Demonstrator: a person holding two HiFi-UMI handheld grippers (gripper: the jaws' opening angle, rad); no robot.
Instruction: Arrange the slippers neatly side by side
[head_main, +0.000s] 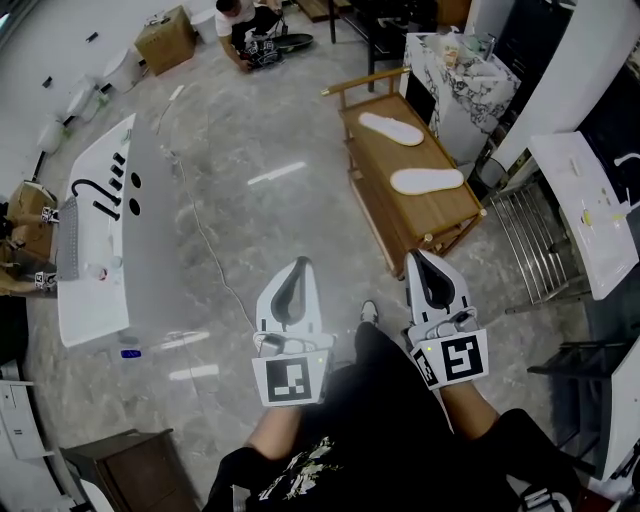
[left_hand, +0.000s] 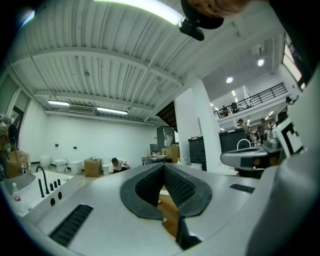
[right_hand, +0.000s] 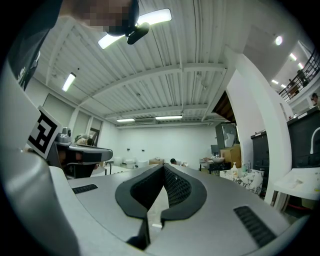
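Head view, left tool (head_main: 297, 266): clenched on nothing and held level in front of the person's body, over the floor (head_main: 250, 200). It is empty, probably because no slipper is within its reach.
Head view, right tool (head_main: 420, 258): also pinched tight and empty, held level just short of the near end of the tabletop (head_main: 440, 212) and aimed roughly toward it.
Head view, far slipper (head_main: 392, 128): lies flat toward the far end of the tabletop, angled across the wood.
Head view, near slipper (head_main: 427, 180): lies flat closer to the person, apart from the far slipper and turned a different way, so the pair is not yet side by side.
Head view, step: this looks like an approach. Neither tool touches a slipper, and the arranging appears not to have begun.
Left gripper view, left tool (left_hand: 163, 167): the two ribbed pads meet at the tip with nothing between them. A strip of tan wood shows below them, probably the tabletop ahead. The right tool sits level at the right edge of the view.
Right gripper view, right tool (right_hand: 163, 168): its pads are also pressed together and hold nothing. Only pale floor shows beneath them, and no slipper is in sight. The left tool sits level at the left edge.
Next move, judged: each tool would have to open before taking a slipper. The thin soles lie flush on the wood, so a pinch at an edge could push a slipper along instead of lifting it.
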